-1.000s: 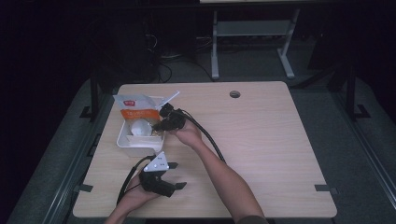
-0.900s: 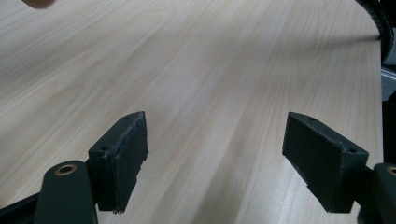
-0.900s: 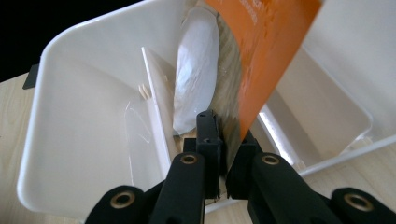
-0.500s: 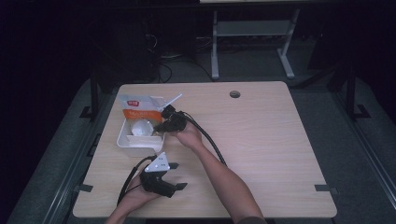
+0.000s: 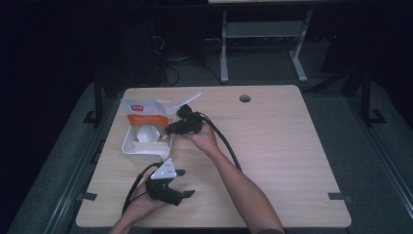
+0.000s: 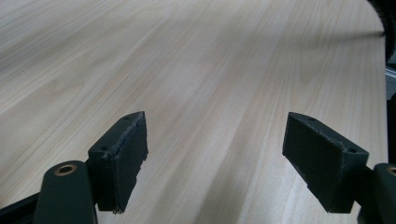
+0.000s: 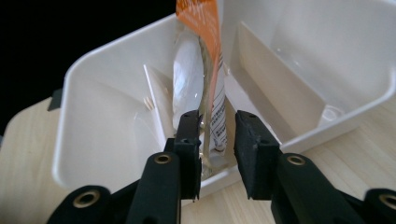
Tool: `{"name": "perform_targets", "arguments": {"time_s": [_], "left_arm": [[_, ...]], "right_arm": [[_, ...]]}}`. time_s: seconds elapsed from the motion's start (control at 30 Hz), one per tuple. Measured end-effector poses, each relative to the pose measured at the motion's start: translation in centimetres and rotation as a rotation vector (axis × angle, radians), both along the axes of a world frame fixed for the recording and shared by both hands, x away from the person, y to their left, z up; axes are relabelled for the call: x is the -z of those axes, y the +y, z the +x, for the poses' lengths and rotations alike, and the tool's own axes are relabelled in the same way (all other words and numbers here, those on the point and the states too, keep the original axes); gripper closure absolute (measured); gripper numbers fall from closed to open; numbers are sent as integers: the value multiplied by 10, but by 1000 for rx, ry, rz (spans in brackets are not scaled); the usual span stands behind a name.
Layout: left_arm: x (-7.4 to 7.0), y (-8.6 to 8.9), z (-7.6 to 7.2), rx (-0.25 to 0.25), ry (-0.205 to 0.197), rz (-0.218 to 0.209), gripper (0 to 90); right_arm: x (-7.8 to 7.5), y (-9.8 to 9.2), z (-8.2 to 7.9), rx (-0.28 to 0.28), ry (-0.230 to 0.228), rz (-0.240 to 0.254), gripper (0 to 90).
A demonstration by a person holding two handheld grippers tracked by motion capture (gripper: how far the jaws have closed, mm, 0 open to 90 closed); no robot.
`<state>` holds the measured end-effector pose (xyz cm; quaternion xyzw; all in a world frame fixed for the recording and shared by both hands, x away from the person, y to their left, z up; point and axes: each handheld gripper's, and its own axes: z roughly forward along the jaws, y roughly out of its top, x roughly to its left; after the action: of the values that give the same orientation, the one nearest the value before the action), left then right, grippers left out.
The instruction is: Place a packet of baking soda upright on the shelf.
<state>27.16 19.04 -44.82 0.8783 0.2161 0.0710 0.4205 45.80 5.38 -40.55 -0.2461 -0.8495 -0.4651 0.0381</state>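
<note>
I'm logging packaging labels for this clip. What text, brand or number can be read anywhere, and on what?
Red logo patch on the orange and white packet: blurred, unreadable.
Small black print on the packet's clear edge between the right gripper jaws: too small to read.
Nothing else bears text.

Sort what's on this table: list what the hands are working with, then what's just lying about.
In use:
- orange-and-clear packet, between the right gripper's jaws
- white divided tray it stands in

Idle or lying about:
- left gripper, open over bare table
- white strip beside the tray
</note>
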Motion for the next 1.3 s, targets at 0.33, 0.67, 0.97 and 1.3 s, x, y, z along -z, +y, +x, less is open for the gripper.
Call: {"name": "perform_targets", "arguments": {"time_s": [0.33,0.67,0.97,1.3], "left_arm": [[-1,3,3,-20,1,-9,215],[0,2,4,-26,5,-9,214],[0,2,3,-35,9,-15,214],[2,2,4,-36,15,-9,214]], "right_arm": [[-13,-35,-6,2,-18,24,596],[-20,-73,-11,23,-3,49,532],[-30,-105,-21,47,-9,84,506],[-30,-137,-29,79,-28,101,440]]}}
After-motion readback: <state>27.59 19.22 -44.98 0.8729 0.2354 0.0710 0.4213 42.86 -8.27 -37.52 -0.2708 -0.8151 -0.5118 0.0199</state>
